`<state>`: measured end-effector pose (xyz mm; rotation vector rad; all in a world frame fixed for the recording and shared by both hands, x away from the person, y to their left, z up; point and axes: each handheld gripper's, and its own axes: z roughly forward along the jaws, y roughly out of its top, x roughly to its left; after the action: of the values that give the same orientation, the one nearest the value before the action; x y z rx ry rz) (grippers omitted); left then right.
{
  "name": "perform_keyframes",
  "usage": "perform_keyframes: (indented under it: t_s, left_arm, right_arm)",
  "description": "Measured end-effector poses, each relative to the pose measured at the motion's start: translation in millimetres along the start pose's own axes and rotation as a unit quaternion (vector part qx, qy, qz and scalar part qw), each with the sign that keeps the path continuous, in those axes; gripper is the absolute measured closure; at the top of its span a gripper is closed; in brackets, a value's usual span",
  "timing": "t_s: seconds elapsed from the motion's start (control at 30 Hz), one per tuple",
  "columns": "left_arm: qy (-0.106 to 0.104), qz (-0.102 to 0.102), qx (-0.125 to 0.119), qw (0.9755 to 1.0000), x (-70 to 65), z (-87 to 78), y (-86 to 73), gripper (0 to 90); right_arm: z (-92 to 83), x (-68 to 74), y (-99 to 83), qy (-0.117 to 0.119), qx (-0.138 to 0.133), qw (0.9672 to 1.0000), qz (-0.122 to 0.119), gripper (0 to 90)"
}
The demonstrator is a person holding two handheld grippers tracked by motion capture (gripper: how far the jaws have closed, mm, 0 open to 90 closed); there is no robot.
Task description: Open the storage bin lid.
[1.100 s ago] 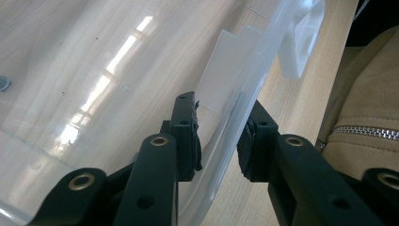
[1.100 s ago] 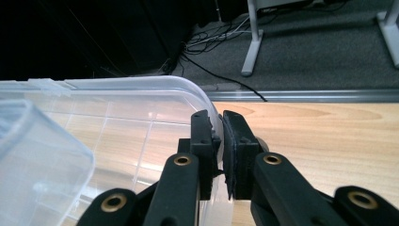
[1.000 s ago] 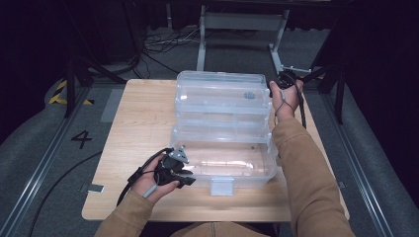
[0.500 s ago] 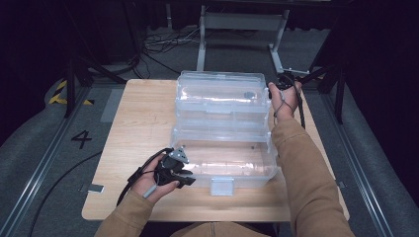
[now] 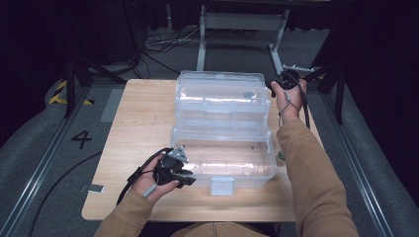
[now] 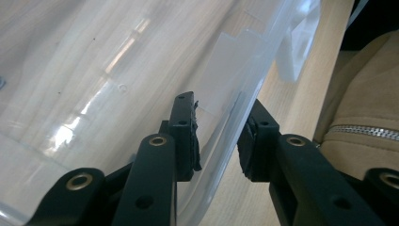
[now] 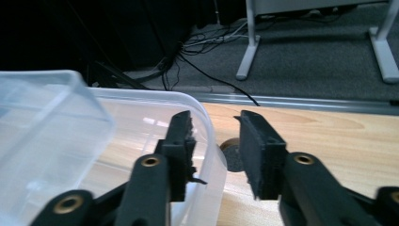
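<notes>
High view: a person sits at a pale wooden surface (image 5: 143, 123) with a claw in each hand, working on a clear plastic box (image 5: 225, 160) whose hinged lid (image 5: 222, 94) lies folded back, away from the person. The box base sits just in front of the person, and its white latch (image 5: 222, 186) faces them.

The left claw (image 5: 184, 174) is at the near left corner of the box base. In the left gripper view, its two black jaws stand either side of the thin clear box wall (image 6: 230, 136). The left pad (image 6: 194, 136) lies against or very close to the inside of the wall, and a small gap shows on the outer side. It looks like a loose hold that steadies the box, not a firm pinch, and this claw has kept its place.

The right claw (image 5: 272, 86) is at the far right corner of the lid. Its jaws have just been opening. In the right gripper view, they now stand apart around the lid's rounded rim (image 7: 207, 136), with clear space on both sides, so the lid is released. A small dark round disc (image 7: 230, 153) lies on the wood beyond the rim, between the jaws as seen from this camera but farther off.

Compared with a second ago, the lid lies in the same spot, fully folded back. This suggests the opening step is done: the lid rests by its own weight, and the right hand is free to draw away.
</notes>
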<state>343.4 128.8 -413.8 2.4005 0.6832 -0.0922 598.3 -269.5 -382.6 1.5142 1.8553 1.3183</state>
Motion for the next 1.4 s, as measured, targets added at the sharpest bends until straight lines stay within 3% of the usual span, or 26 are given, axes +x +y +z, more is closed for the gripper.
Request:
perform_keyframes:
  t_s: [0.13,0.37,0.43,0.5,0.63,0.73,0.8,0.93,1.0,1.17,1.27,1.4]
  left_arm:
    - [-0.010,-0.009,-0.001,0.9999,3.4,-3.2,0.4,67.1]
    - [-0.035,-0.003,-0.063,0.9974,-0.6,-40.7,2.4,59.8]
    - [-0.028,-0.002,-0.071,0.9970,-0.3,-46.9,2.7,58.0]
    - [-0.006,-0.003,-0.079,0.9968,2.2,-55.7,1.6,56.7]
    - [0.009,-0.020,-0.098,0.9949,11.1,-70.1,-6.4,54.9]
    - [0.025,-0.035,-0.119,0.9920,19.8,-82.0,-13.0,54.0]
    - [0.036,-0.044,-0.132,0.9897,24.6,-85.9,-16.4,52.9]
    - [0.085,-0.051,-0.151,0.9836,34.6,-89.3,-24.9,45.4]
    - [0.096,-0.055,-0.159,0.9810,38.5,-91.4,-27.8,45.1]
    - [0.110,-0.083,-0.170,0.9757,51.7,-99.7,-30.9,44.7]
    - [0.126,-0.099,-0.166,0.9730,58.9,-102.2,-32.3,44.6]
    - [0.135,-0.110,-0.161,0.9716,66.7,-102.2,-30.9,42.7]
  right_arm:
    - [-11.2,4.1,1.9,0.004,-0.004,0.9996,-0.029,61.1]
    - [-44.5,2.8,-1.2,0.018,-0.026,0.9978,-0.058,54.8]
    - [-49.9,2.4,-2.1,0.019,-0.028,0.9974,-0.064,54.3]
    - [-63.8,1.6,-4.6,0.025,-0.038,0.9965,-0.070,52.6]
    - [-85.9,3.5,-11.4,0.049,-0.051,0.9937,-0.086,49.1]
    - [-102.8,5.4,-19.9,0.063,-0.047,0.9911,-0.107,48.9]
    - [-113.5,6.6,-25.7,0.071,-0.050,0.9906,-0.105,48.4]
    - [-139.7,11.5,-41.8,0.081,-0.077,0.9885,-0.102,48.3]
    - [-150.2,12.6,-49.3,0.089,-0.083,0.9878,-0.098,49.0]
    - [-165.1,12.5,-52.9,0.097,-0.065,0.9875,-0.106,48.0]
    - [-170.2,11.9,-57.6,0.091,-0.051,0.9879,-0.116,48.0]
    - [-176.3,10.0,-62.4,0.085,-0.043,0.9883,-0.119,48.0]
